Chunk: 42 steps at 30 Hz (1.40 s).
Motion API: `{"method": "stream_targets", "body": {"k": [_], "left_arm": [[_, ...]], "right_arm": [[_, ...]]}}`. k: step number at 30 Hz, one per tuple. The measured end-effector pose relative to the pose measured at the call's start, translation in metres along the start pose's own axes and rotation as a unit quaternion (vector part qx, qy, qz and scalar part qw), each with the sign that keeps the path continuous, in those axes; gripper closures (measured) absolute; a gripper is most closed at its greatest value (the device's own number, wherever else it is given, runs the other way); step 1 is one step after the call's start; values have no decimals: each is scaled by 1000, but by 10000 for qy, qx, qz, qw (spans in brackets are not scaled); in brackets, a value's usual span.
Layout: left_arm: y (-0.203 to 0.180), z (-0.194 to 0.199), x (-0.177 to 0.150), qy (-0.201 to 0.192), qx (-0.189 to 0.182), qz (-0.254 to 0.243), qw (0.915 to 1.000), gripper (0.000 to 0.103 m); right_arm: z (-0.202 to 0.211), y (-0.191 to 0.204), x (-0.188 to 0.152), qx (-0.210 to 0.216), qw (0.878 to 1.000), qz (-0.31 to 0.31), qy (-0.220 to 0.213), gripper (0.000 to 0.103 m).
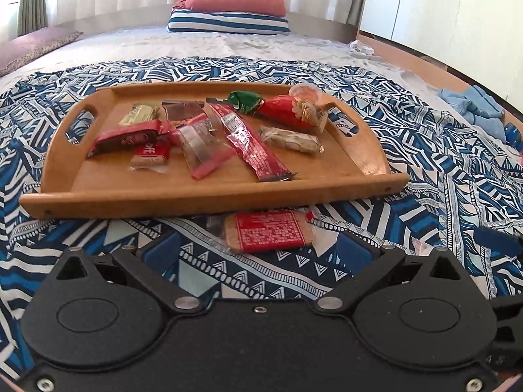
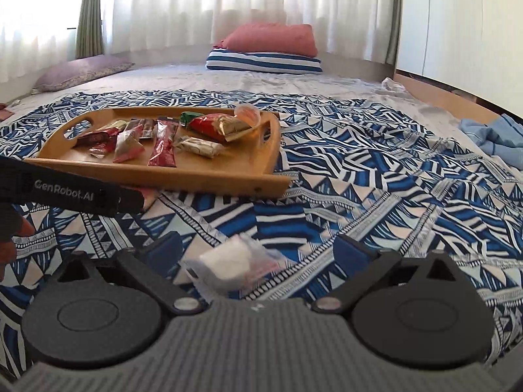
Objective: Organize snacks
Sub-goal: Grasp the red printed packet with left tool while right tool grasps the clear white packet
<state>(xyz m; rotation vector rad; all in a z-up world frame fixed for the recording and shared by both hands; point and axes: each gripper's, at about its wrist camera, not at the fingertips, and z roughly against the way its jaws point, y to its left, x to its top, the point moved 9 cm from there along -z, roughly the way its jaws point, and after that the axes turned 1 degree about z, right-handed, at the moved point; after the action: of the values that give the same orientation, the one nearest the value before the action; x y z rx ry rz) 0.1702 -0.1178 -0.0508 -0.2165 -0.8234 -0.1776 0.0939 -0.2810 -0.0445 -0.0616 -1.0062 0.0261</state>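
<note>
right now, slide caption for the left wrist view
Open left gripper nears a red biscuit pack below the wooden tray of snacks.

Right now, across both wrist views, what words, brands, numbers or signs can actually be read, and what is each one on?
"GenRobot.AI": on the black body of the left claw.
"off.": partial white lettering on a small red snack packet in the wooden tray.
Unreadable: the fine white print on the red-labelled biscuit pack and on the long red wrapper.
</note>
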Motion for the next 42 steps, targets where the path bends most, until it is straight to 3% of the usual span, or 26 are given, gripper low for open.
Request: {"method": "stream_targets", "body": {"k": [6,13,20,24,27,30,35,42], "left_arm": [[-3,-7,0,68,17,311,9995,4],[-9,-14,-1,50,265,176,9995,11],[-15,-19,-7,27,467,-98,9989,15],[-10,-17,-5,-43,543,18,9985,29],[-7,-15,-3,-51,527,105,9985,33],[-8,-13,-3,-115,515,-6,9986,40],[-11,-10,-4,-162,534,-117,9984,42],[-8,-4,0,-213,464,19,9987,42]], "right_arm": [[0,2,-7,-53,9999,-112,-51,1],[-3,6,-13,-13,9997,-239,-96,8],[-3,12,-18,14,9995,-290,-131,25],[-1,15,-16,66,9995,-270,-171,37],[0,17,-15,98,9995,-235,-164,43],[-1,19,-14,98,9996,-209,-156,45],[0,18,-13,42,9996,-212,-160,55],[0,14,-10,30,9996,-254,-134,57]]}}
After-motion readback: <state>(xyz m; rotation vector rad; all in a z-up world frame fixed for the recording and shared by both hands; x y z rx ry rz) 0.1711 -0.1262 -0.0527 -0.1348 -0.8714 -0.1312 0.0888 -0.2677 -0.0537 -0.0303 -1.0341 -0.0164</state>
